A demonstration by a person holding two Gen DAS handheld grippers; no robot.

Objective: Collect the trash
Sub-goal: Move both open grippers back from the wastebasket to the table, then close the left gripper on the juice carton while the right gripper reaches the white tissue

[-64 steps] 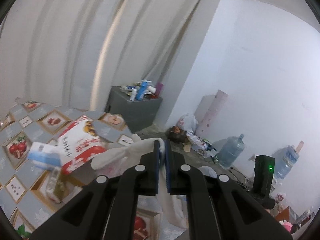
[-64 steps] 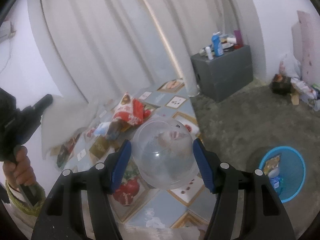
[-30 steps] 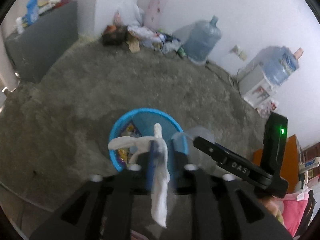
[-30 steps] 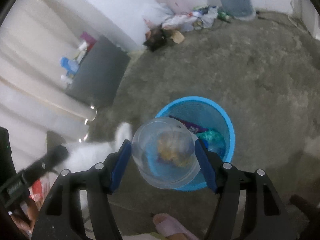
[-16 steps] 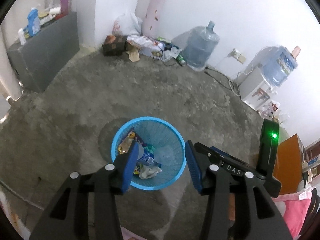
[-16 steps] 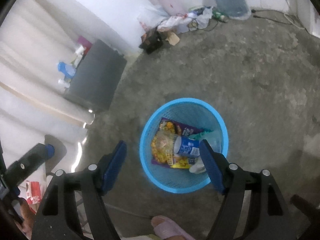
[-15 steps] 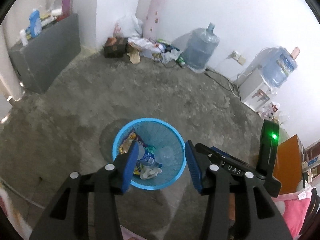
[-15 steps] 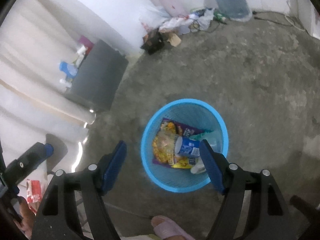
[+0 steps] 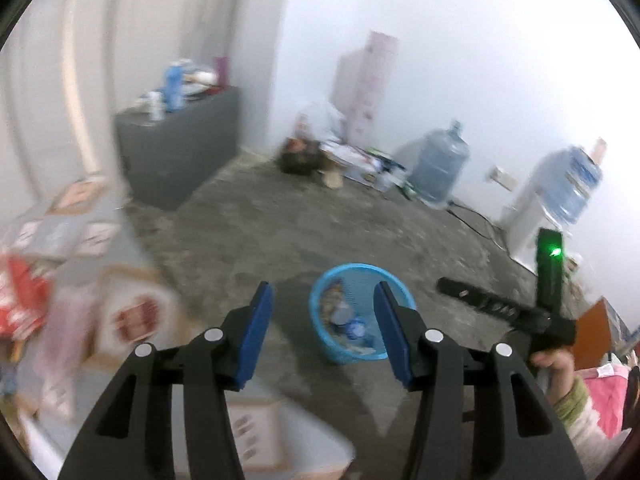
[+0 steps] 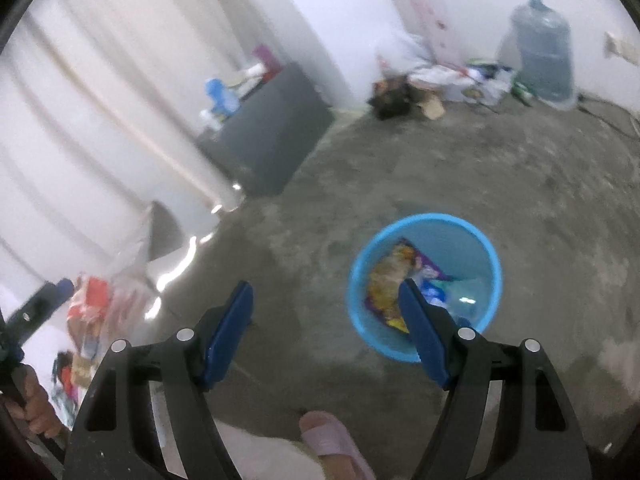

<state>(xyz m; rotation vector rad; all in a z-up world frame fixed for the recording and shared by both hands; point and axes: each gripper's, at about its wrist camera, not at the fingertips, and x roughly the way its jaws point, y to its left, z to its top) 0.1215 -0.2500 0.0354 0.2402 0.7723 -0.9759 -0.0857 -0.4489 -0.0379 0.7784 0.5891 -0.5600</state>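
The blue mesh bin (image 9: 360, 268) stands on the concrete floor with wrappers, a yellow snack bag (image 10: 390, 276) and a clear cup (image 10: 464, 296) inside. My left gripper (image 9: 323, 292) hangs above and short of it, its jaws opening with nothing between them. My right gripper (image 10: 325, 292) is held wide open and empty, the bin (image 10: 360, 280) behind its right finger. A red snack bag (image 9: 20, 300) lies blurred on the patterned table (image 9: 80, 240) at the left.
A grey cabinet (image 9: 176, 148) with bottles stands by the curtain. Bags are piled along the wall (image 9: 320, 152) next to two water jugs (image 9: 440, 168). A foot in a pink slipper (image 10: 332, 440) is near the bin. A hand (image 9: 556, 364) holds the other gripper.
The white tissue left my left gripper and the clear cup left my right; both lie in the bin. Both grippers rose and swung away, and the table has come into view at left.
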